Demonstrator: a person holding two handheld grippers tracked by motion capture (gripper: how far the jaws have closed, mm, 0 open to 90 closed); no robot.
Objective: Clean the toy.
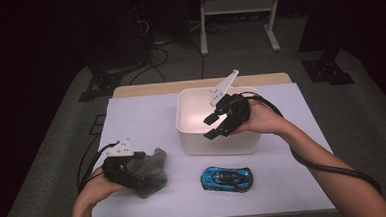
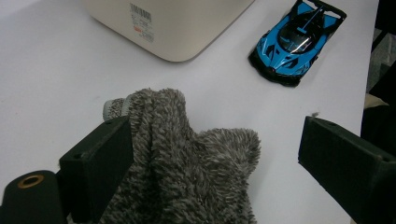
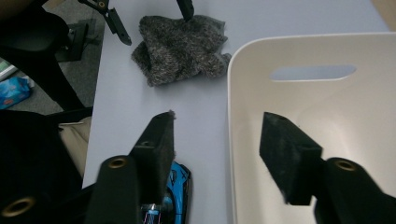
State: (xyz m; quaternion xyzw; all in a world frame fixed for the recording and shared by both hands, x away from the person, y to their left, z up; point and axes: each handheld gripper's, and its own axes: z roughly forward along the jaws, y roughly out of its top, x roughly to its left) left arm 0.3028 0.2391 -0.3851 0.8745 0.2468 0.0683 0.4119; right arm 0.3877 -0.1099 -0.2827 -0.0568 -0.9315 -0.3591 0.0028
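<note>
Beside the white bin (image 1: 217, 137), our left tongs (image 2: 210, 154) gape around the grey fuzzy cloth (image 2: 187, 177), the right tongs (image 1: 213, 126) apart over its rim, so we might pinch only loose pile and drop it.

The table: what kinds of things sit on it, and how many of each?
Fuzzy grey cloth: 1
Blue toy car: 1
White bin: 1
Total: 3

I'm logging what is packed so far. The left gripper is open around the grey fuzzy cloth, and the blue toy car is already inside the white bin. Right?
Not quite: the blue toy car sits on the table in front of the white bin, as the high view shows. The left gripper is indeed open around the grey fuzzy cloth.
</note>
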